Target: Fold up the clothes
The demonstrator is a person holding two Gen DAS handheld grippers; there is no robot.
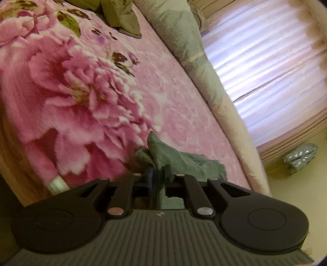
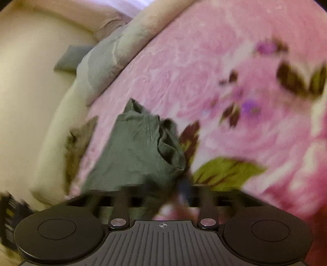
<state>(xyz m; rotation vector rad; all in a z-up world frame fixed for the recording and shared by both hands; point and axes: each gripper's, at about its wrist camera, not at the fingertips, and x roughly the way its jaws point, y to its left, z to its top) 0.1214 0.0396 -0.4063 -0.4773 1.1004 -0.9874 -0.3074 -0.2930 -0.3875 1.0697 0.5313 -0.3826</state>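
Surface: a bed under a pink floral blanket [image 1: 85, 86], with a rolled grey-beige quilt [image 1: 184, 51] along its far edge and a lit curtain [image 1: 265, 67] beyond. An olive garment [image 1: 120, 16] lies bunched at the far end of the blanket, well apart from the work.

Task item: a small grey-green cloth [image 1: 179, 161] on the blanket near its edge. In the right wrist view the cloth [image 2: 139, 151] is partly spread, with a crumpled lump toward the right side.

Left gripper [image 1: 158, 176]: jaws narrow, pinched on a raised fold of the cloth; fabric runs down between the fingers. Right gripper [image 2: 163, 190]: heavily blurred. Its jaws appear to stand wide with cloth reaching in between them, but whether the pads press on it cannot be told.

Orientation: in the left view the cloth's long axis runs from the pinched fold out to the right, toward the bed edge. In the right view it runs up and away from the gripper. Neither hem nor corner can be made out.

Risks, as judged:
- The left pinch holds a bunched fold, not a clean edge. Lifting from it would likely carry several layers and give a crooked fold.
- If the right jaws close on the crumpled lump, the crease would be set in.
- The cloth lies near the blanket's edge. A pull that way could drag it off.
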